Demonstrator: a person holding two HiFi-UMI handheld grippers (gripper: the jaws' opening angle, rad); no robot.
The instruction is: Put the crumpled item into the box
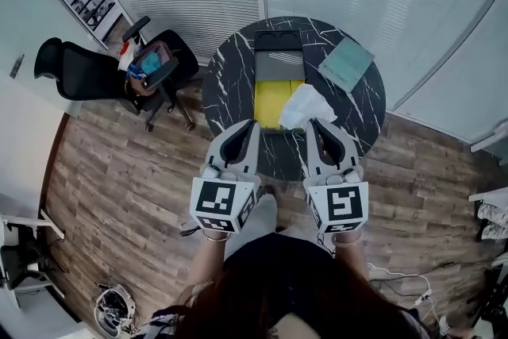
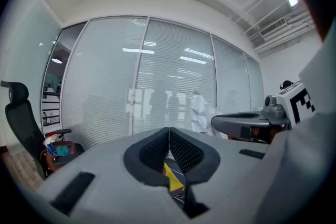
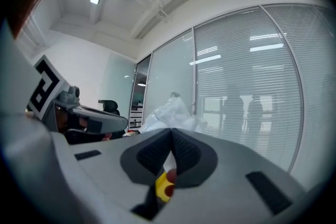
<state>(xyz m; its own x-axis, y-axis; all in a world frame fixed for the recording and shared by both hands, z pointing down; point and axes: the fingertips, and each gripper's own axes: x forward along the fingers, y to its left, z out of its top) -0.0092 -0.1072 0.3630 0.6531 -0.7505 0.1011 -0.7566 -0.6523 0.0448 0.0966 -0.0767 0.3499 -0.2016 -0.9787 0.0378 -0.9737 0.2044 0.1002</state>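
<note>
While the right tool (image 1: 313,124) pinches the lower edge of the crumpled item (image 1: 305,104), the task looks to be in its carrying step. In the right gripper view its jaws are pressed together at the tips, a thin white sliver shows between the pads (image 3: 185,150), and the white, filmy bundle rises straight ahead of them. It appears to hang from the tool and not to lie on the table (image 1: 230,83), though no view shows its underside. The left tool (image 1: 252,125) is held level just beside the right one. Its jaws are closed on each other with nothing between them, and only a strip of yellow and marbled table shows through the gap below the tips.

Ahead of both tools, and between their tips in the head view, lies the open box (image 1: 271,102) with its yellow floor bare. The item hangs ahead of the right tool, over the box's right-hand edge, partly over the yellow and partly over the table. A teal pad (image 1: 346,63) lies further ahead and to the right.

The next move probably calls for a short shift to the left, so that the whole bundle is over the yellow. The jaws can then part, low enough that the light material does not drift out.
</note>
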